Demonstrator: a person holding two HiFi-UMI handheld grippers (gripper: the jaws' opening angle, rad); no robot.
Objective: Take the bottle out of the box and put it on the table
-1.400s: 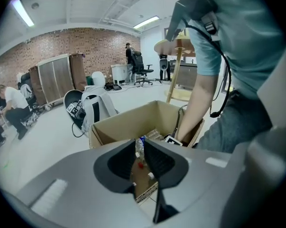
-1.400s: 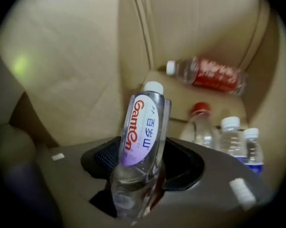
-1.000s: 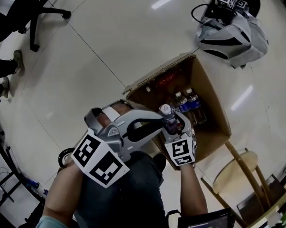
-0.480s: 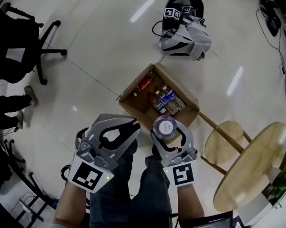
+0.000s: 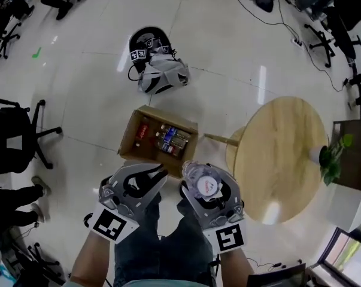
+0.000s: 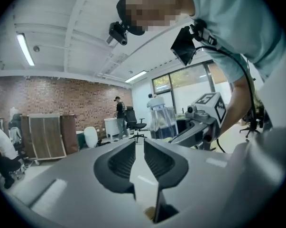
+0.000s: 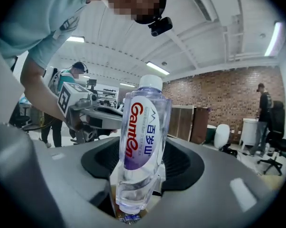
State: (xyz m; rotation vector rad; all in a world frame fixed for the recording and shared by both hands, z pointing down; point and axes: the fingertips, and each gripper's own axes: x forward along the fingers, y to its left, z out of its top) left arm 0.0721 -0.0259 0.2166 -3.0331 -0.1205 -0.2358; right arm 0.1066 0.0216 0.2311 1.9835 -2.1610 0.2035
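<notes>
Tiled floor (image 5: 78, 100) carries the box (image 5: 130, 139), holding other bottles (image 5: 171, 139). Left gripper (image 5: 150, 177): jaws narrowly apart, empty. Right gripper (image 5: 209, 189) clamps the bottle (image 5: 204, 183) upright, clear of the box. Removal appears complete; placement on the table (image 5: 282, 154) remains.

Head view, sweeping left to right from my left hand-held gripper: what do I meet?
The left hand-held gripper, empty → bottle clamped in the right hand-held gripper → round wooden table → potted plant.
</notes>
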